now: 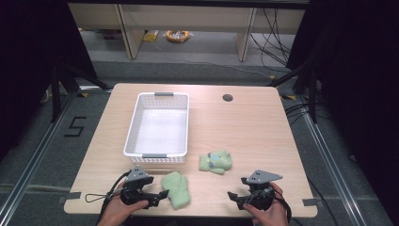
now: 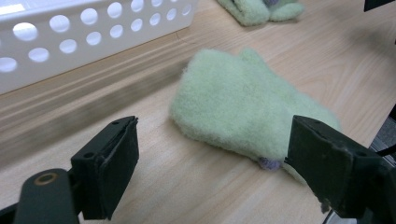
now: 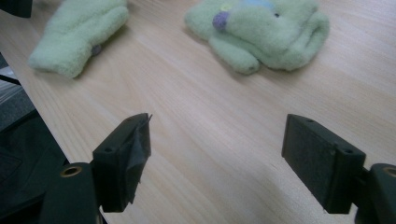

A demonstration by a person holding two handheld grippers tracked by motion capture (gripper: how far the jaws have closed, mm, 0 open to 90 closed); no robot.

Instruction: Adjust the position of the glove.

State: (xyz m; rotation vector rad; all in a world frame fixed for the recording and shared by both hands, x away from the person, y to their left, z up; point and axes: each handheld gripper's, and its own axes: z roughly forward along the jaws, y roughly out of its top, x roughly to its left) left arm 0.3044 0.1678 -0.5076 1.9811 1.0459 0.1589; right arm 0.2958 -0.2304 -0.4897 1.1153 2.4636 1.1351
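Left claw stands open, jaws spread to either side of the near end of a flat light-green fleece mitten without pressing it. That mitten lies just in front of the white perforated basket, by its near right corner. A crumpled second mitten with a purple spot sits right of the basket. Right claw is open too and empty, well right of the basket near the bench edge. The step looks like reaching to grasp; next, the left jaws need to close on the fleece and lift it over the basket rim.
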